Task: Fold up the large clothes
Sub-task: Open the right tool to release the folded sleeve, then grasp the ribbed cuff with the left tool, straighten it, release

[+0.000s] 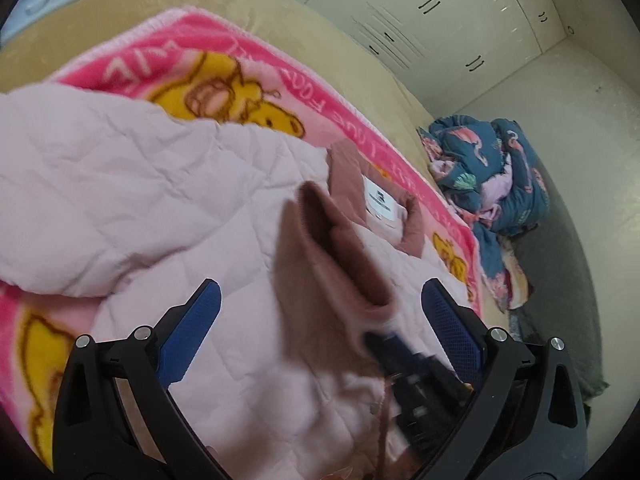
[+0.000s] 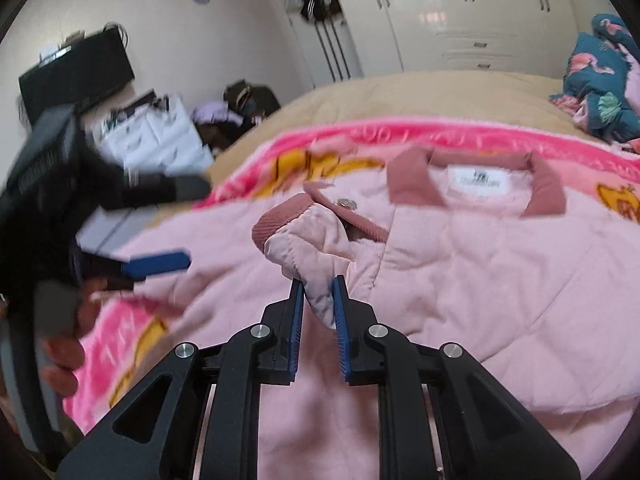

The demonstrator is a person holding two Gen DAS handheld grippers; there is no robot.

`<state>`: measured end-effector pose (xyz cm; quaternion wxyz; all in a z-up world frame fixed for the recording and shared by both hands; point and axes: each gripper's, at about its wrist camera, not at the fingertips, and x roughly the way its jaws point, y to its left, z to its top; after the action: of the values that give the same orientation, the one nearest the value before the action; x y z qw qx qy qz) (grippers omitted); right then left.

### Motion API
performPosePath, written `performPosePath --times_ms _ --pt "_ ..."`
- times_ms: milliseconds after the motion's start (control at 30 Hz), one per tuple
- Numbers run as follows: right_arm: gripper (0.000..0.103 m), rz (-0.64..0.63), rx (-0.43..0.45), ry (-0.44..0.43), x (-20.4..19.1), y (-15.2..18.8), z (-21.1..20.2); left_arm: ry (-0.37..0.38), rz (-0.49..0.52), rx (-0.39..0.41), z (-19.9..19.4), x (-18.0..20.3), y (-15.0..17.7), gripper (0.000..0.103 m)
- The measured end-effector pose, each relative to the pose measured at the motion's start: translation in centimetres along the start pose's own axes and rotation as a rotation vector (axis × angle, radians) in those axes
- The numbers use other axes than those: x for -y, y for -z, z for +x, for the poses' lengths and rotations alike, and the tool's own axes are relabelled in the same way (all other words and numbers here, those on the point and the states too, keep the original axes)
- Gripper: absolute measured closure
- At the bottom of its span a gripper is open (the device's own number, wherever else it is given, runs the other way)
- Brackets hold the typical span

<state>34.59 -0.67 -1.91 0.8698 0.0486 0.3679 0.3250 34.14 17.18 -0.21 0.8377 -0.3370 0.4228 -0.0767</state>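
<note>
A pale pink quilted jacket [image 2: 480, 280] with a dusty-rose collar [image 2: 412, 178] and white label lies on a pink cartoon blanket [image 2: 400, 136] on the bed. My right gripper [image 2: 318, 286] is shut on the jacket's sleeve [image 2: 304, 240] near its rose cuff and holds it up over the jacket. In the left wrist view my left gripper [image 1: 320, 296] is open and empty above the jacket [image 1: 140, 160]; the lifted sleeve cuff [image 1: 320, 248] and the blurred right gripper sit between its fingers. The left gripper also shows blurred at the left of the right wrist view [image 2: 160, 264].
A tan bedspread [image 2: 360, 92] lies under the blanket. A bundled teal floral quilt [image 1: 492, 168] sits at the bed's edge; it also shows in the right wrist view [image 2: 600, 80]. White wardrobes [image 2: 460, 16] line the far wall. A cluttered desk with a monitor [image 2: 76, 68] stands at the left.
</note>
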Motion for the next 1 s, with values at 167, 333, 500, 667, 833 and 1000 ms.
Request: performPosePath --times_ms 167,333,500,667,833,1000 --pt "0.050 0.022 -0.037 -0.059 0.4 1.1 -1.0 0.019 -0.040 -0.066 2.8 -0.9 1.1 0.009" --pt "0.047 0.013 0.012 0.020 2.9 1.0 -4.7 0.016 -0.049 -0.124 5.6 -1.4 2.7 0.009" --pt "0.047 0.091 0.039 0.156 8.1 1.6 -8.0 -0.021 0.034 -0.062 6.3 -0.6 3.9 0.033" --pt "0.047 0.183 0.046 0.272 13.2 3.3 -10.9 -0.091 0.147 -0.027 6.4 0.5 4.7 0.090" --pt "0.047 0.224 0.082 0.350 16.2 4.2 -13.4 -0.036 0.174 0.082 2.8 1.7 3.3 0.094" --pt "0.046 0.229 0.083 0.403 17.6 3.8 -13.7 -0.070 0.221 0.152 -0.2 2.4 1.8 0.094"
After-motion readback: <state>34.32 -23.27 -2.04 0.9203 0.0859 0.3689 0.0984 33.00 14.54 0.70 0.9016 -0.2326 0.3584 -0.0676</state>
